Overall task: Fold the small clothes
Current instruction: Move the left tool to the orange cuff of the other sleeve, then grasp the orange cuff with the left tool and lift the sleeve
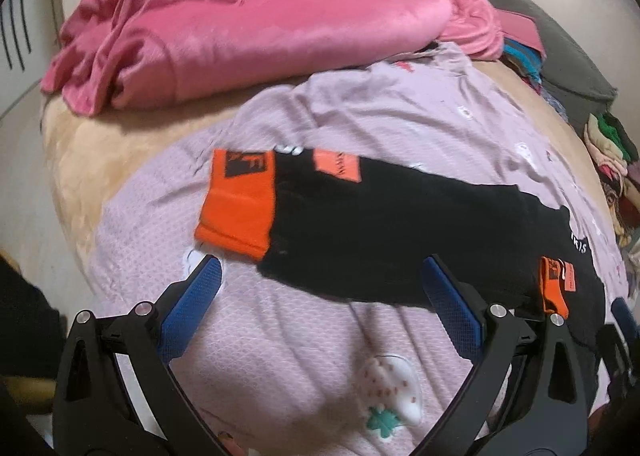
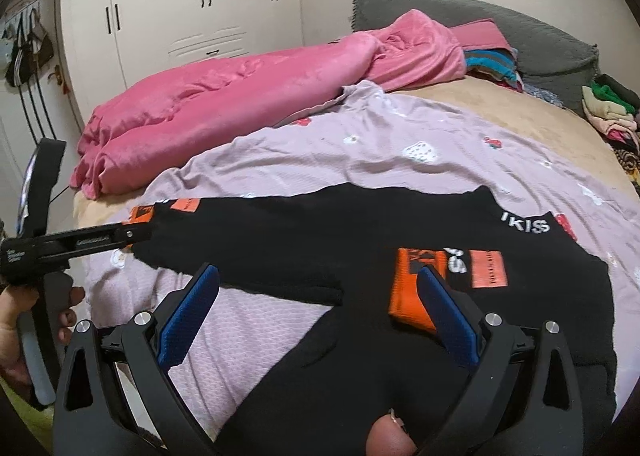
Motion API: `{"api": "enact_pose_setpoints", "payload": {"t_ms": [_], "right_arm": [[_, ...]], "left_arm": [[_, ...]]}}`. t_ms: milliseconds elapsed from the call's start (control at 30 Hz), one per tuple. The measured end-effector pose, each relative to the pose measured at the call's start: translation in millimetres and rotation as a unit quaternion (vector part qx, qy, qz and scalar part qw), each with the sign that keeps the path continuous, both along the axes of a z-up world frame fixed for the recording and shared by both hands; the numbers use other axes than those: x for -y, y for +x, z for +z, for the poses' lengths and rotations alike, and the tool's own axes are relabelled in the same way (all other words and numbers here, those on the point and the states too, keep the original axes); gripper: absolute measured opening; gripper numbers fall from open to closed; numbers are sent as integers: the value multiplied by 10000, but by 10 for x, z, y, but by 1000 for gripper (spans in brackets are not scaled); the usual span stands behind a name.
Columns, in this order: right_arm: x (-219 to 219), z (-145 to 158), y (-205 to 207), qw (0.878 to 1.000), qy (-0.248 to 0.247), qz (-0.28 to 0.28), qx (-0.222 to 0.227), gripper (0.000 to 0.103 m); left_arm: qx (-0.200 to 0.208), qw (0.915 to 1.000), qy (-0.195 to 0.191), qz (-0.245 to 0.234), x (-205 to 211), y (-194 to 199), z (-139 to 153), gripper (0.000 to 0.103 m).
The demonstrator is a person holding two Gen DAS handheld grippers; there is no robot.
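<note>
Sweater point(image 2: 360, 240) is lying spread flat on the bed point(image 2: 460, 96) for folding; left tongs point(image 1: 320, 296) and right tongs point(image 2: 320, 308) are hovering wide, holding nothing.

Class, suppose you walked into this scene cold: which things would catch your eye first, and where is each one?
First, the black garment with bright orange cuffs, spread flat across the lilac printed sheet in the middle of the bed. Behind it, a rumpled pink blanket lies heaped along the far side. Nearest the cameras, the left hand-held gripper and the right hand-held gripper both gape open over the garment's near edge.
</note>
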State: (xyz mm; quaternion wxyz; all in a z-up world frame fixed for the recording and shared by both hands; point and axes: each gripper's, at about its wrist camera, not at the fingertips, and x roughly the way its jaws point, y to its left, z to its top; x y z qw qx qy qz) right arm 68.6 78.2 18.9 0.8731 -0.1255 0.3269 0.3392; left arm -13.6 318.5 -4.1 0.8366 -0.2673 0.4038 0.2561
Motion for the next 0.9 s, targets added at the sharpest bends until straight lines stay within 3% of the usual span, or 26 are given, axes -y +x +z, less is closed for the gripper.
{"api": "enact_pose_setpoints", "payload": {"t_ms": [133, 267, 300, 333, 400, 467, 500, 567, 900], "right_arm": [[-38, -73, -7, 10000, -9, 42, -79, 99], [-9, -154, 26, 9998, 16, -32, -198, 99], [1, -165, 35, 9997, 20, -53, -222, 99], [25, -187, 46, 9996, 36, -90, -264, 99], [69, -215, 67, 9993, 66, -152, -331, 99], [120, -223, 67, 9991, 98, -196, -363, 98], [148, -222, 66, 9990, 111, -212, -373, 98], [229, -206, 64, 9988, 142, -277, -366, 98], [738, 0, 118, 9962, 439, -697, -293, 98]], "left_arm": [[-51, 9997, -122, 194, -111, -12, -101, 93], [156, 9977, -489, 438, -279, -18, -236, 93], [149, 9973, -516, 510, -306, -15, -259, 90], [190, 9966, -556, 574, -335, -11, -280, 84], [249, 9950, -633, 729, -409, 10, -324, 44], [279, 9948, -581, 786, -451, 46, -331, 20], [329, 9945, -578, 814, -466, 46, -322, 13], [580, 9928, -686, 798, -467, 11, -255, 9], [1420, 9898, -129, 2, 16, -78, 421, 6]]}}
